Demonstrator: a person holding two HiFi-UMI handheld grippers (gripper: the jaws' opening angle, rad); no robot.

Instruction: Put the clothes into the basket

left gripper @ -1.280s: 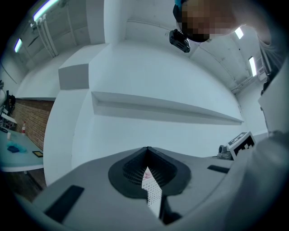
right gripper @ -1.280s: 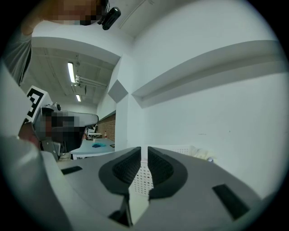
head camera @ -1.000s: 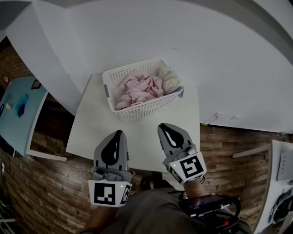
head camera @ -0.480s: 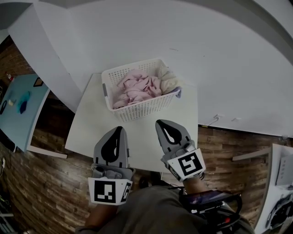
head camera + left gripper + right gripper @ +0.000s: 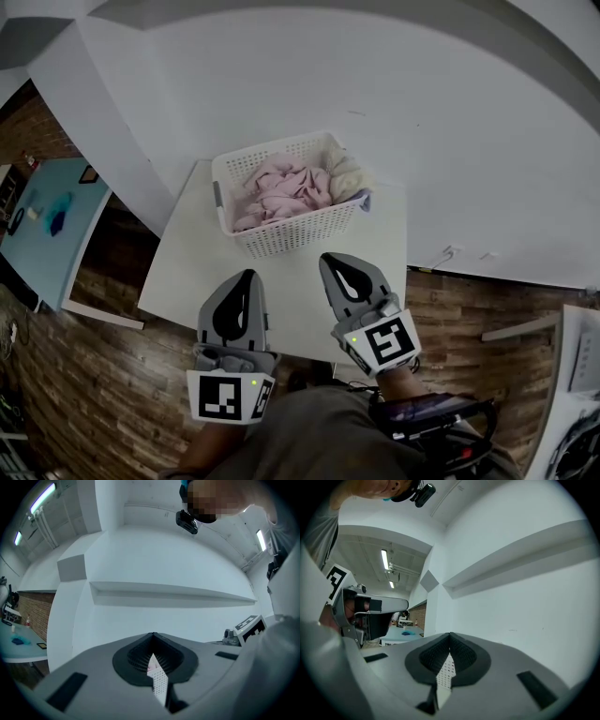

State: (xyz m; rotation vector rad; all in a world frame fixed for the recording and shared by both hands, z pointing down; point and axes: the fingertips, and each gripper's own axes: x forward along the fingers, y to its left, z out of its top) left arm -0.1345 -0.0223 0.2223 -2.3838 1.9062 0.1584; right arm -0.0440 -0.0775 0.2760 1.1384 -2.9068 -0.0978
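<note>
Pink and cream clothes [image 5: 281,186] heaped inside the white basket [image 5: 286,240], straight ahead of both tools at the far side of the worktop [image 5: 187,277], long axis crosswise, slightly nearer the right tool [image 5: 337,265] than the left tool [image 5: 244,281], each closed on nothing, hanging over the near edge.

The white table [image 5: 192,277] is small and rectangular. It stands with its far edge against a white wall [image 5: 394,103], on a floor [image 5: 103,394] of brown wooden planks. Directly on the table rests one white lattice basket [image 5: 300,232], in the far half of the top, turned a little askew to the table edges.
</note>
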